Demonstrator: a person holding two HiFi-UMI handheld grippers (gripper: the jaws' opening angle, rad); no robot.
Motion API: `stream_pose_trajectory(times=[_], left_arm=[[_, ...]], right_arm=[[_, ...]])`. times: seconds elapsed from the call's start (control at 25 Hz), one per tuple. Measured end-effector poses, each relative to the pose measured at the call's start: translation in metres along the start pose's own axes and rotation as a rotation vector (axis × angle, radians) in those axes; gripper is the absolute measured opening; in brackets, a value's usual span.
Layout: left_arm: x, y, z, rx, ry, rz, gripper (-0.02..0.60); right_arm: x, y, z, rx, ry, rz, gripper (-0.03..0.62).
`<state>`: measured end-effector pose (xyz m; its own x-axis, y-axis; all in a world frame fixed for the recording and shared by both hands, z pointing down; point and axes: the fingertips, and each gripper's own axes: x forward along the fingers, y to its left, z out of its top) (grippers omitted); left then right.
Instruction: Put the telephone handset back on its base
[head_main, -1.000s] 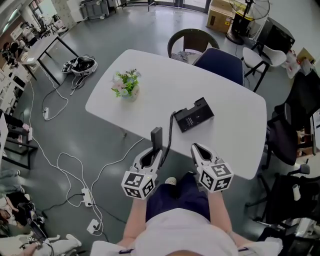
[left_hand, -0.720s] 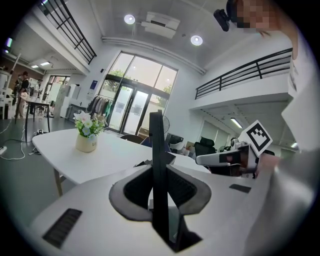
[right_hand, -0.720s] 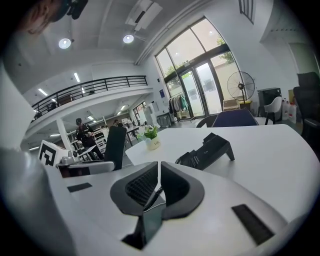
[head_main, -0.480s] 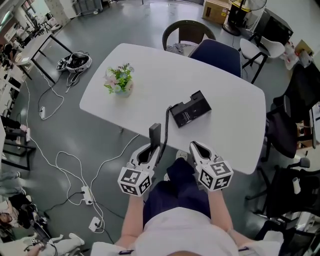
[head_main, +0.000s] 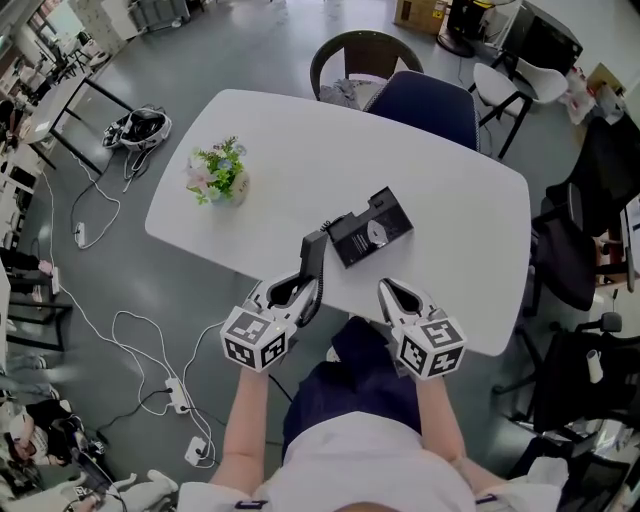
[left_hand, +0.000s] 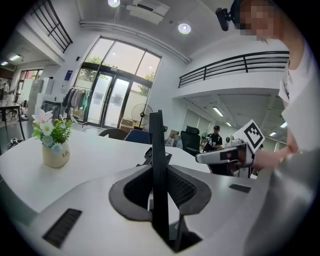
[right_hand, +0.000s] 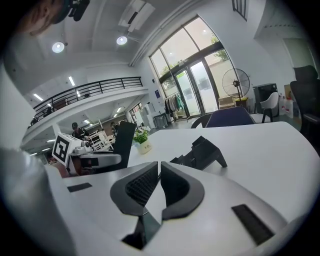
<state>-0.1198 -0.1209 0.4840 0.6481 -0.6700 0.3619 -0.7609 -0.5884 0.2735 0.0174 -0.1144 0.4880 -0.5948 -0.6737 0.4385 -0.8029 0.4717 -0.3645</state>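
The black telephone handset (head_main: 313, 260) stands on end over the table's near edge, with my left gripper (head_main: 297, 290) shut on its lower part. In the left gripper view the handset (left_hand: 157, 165) shows edge-on between the jaws. The black base (head_main: 368, 228) sits on the white table (head_main: 450, 200), just right of and beyond the handset, its cradle bare. A dark cord (head_main: 330, 225) runs from the base's left end. My right gripper (head_main: 392, 292) hovers at the table's near edge, jaws together and holding nothing; its view shows the base (right_hand: 201, 152) ahead.
A small pot of flowers (head_main: 216, 176) stands at the table's left. Two chairs (head_main: 420, 100) are pushed in at the far side, another chair (head_main: 565, 270) stands at the right. Cables and a power strip (head_main: 175, 395) lie on the floor at the left.
My left gripper has carried the handset forward and to the right, closer to the base's left end. The right gripper has kept its place at the near edge.
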Motion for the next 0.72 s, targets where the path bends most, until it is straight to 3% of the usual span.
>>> stream_pose_trajectory(times=[0.36, 0.72], left_arm=[[0.050, 0.028, 0.010, 0.043, 0.099, -0.080, 0.086], [0.097, 0.023, -0.002, 0.188, 0.289, -0.280, 0.086]], right_arm=[[0.031, -0.019, 0.013, 0.019, 0.030, 0.021, 0.043], [0.051, -0.038, 0.016, 0.035, 0.072, 0.020, 0.043]])
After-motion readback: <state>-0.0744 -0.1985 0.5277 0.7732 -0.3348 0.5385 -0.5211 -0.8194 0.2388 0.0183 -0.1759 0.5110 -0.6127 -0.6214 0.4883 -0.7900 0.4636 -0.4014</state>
